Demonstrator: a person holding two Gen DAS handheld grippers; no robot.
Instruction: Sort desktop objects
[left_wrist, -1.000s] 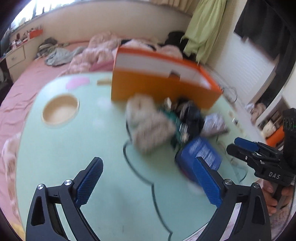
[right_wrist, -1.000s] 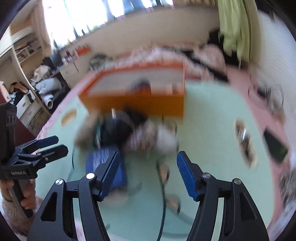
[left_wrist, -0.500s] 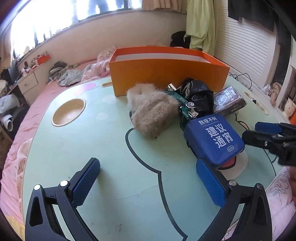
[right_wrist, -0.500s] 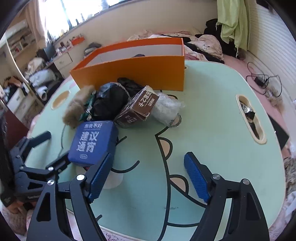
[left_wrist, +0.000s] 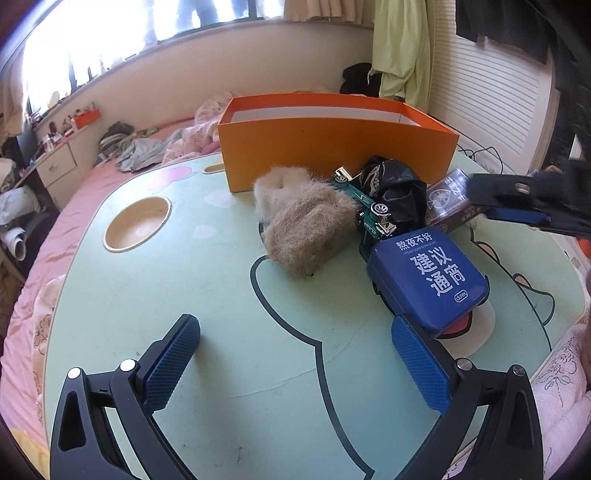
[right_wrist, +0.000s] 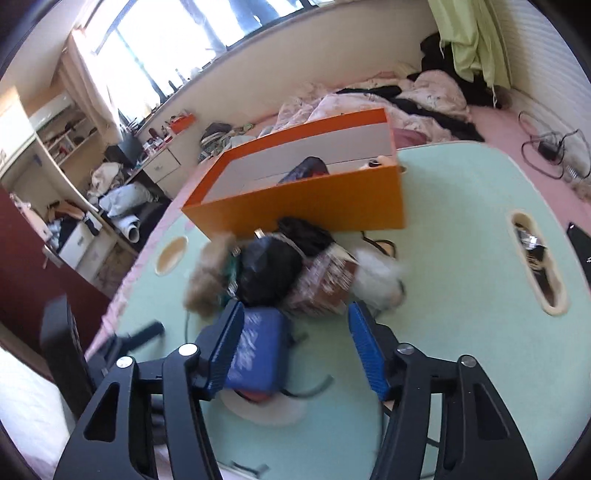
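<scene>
On the mint-green table (left_wrist: 207, 295) a pile lies in front of an orange box (left_wrist: 332, 147): a beige furry item (left_wrist: 303, 221), a green toy car (left_wrist: 369, 218), a black bag (left_wrist: 399, 188), a dark card box (left_wrist: 447, 199) and a blue tin (left_wrist: 428, 273). My left gripper (left_wrist: 295, 365) stands wide open over bare table, with the tin just beyond its right finger. My right gripper (right_wrist: 297, 347) is closing above the tin (right_wrist: 255, 347), which lies partly in the gap beside the left finger, untouched. The brown card box (right_wrist: 325, 284) lies just past the tips.
The table has a round recess (left_wrist: 136, 223) at its left and a long slot (right_wrist: 535, 258) at its right. A white fluffy item (right_wrist: 380, 277) lies beside the card box. Pink bedding and clothes surround the table, with cables (right_wrist: 546, 147) on the bed at far right.
My right gripper has pushed forward toward the pile and its jaws have narrowed; its view is now blurred. My left gripper has held still over the last half second.
</scene>
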